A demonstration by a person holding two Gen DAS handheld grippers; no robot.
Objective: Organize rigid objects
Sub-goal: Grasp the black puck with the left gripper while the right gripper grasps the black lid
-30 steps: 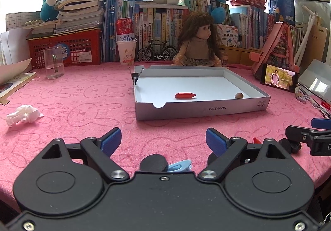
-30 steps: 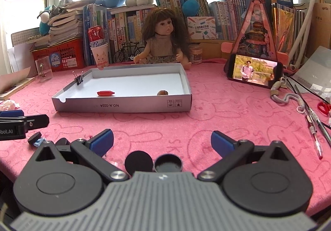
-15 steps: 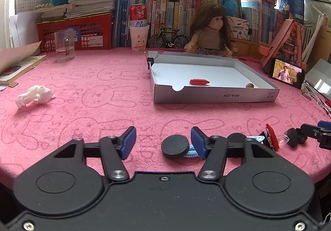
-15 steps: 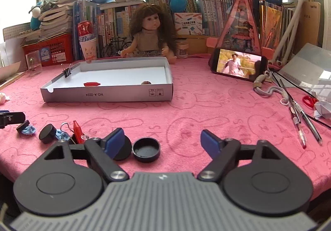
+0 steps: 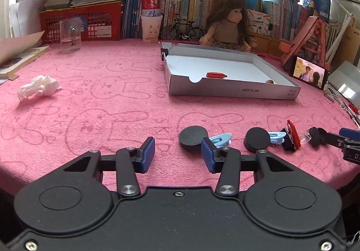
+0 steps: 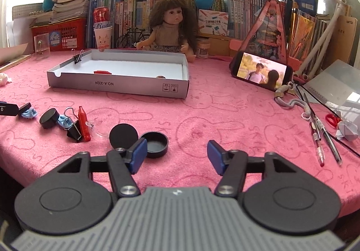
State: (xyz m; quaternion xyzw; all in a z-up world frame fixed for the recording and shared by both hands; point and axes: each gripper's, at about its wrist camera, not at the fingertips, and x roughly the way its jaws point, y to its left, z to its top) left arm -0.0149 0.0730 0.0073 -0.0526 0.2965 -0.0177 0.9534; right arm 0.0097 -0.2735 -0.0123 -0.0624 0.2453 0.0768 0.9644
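**Both tools narrowing over the pink worktop, nothing gripped**

Left tool [image 5: 177,152] first: its jaws have just been closing, yet a gap remains and only bare pink cloth lies between the blue pads. Just off its right fingertip [image 5: 208,155] sits a flat black disc [image 5: 193,137] with a pale blue clip [image 5: 219,139] beside it. Further right, a second black disc [image 5: 257,139], then a black binder clip [image 5: 286,141] and a red crayon [image 5: 293,134] huddled together.

Over to the right tool [image 6: 177,154]: jaws have also been closing, still apart, nothing between them. At its left fingertip [image 6: 138,155] lies an upturned black cap [image 6: 156,144], with a black round lid [image 6: 123,136] leaning just behind it.

Beyond both, across the worktop [image 5: 101,93], stands the shallow white box tray [image 5: 234,93], holding another red crayon [image 5: 216,75] and a small brown bead [image 5: 269,81]. A doll [image 6: 172,26] sits behind it, and a phone [image 6: 262,69] plays video off to the right.
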